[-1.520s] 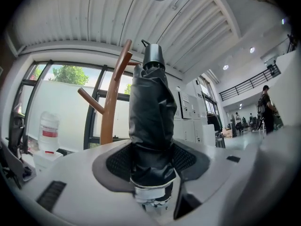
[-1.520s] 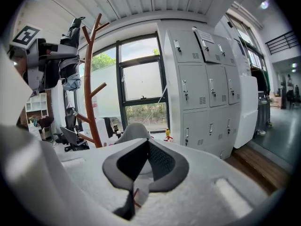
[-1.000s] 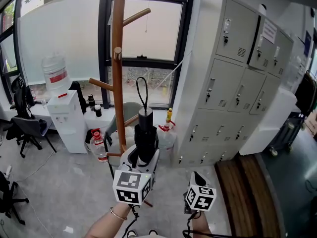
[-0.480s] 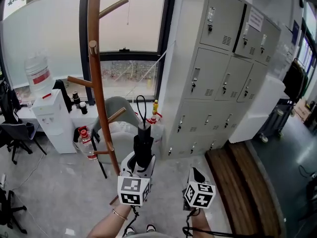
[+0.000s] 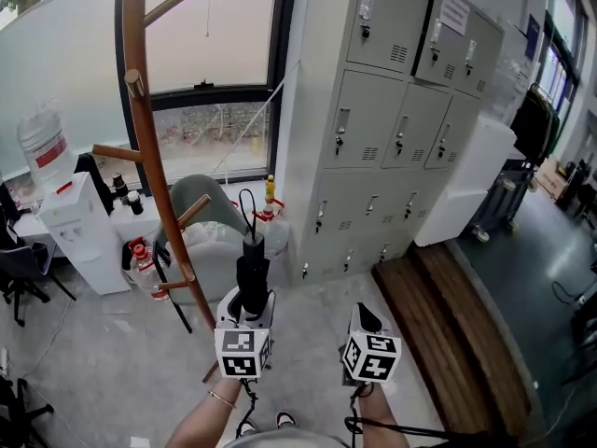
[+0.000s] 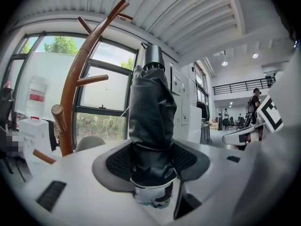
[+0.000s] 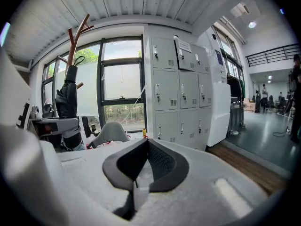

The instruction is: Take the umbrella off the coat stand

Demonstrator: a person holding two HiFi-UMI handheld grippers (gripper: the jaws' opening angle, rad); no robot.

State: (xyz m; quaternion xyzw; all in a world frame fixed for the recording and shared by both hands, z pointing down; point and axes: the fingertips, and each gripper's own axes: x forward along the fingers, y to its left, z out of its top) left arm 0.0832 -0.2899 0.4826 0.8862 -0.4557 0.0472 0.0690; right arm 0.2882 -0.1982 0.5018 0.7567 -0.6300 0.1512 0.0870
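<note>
A folded black umbrella [image 5: 252, 276] stands upright between the jaws of my left gripper [image 5: 250, 308], its strap loop pointing up. The umbrella hangs free of the brown wooden coat stand [image 5: 147, 157], a little to its right and touching no peg. In the left gripper view the pads press on both sides of the umbrella [image 6: 150, 112], low on its sleeve, in my left gripper [image 6: 150, 163], with the coat stand [image 6: 70, 102] behind at left. My right gripper [image 5: 363, 319] is beside it at the right. In the right gripper view my right gripper [image 7: 146, 147] is shut on nothing, with the umbrella [image 7: 67, 100] far left.
Grey metal lockers [image 5: 392, 129] fill the wall at the right. A water dispenser [image 5: 79, 236] with a bottle and a grey chair [image 5: 201, 203] stand by the window behind the stand. A wooden floor strip [image 5: 448, 334] runs along the lockers.
The left gripper has come down with the umbrella and drawn away from the coat stand, which now lies further left in the head view. The right gripper has shifted only a little.
</note>
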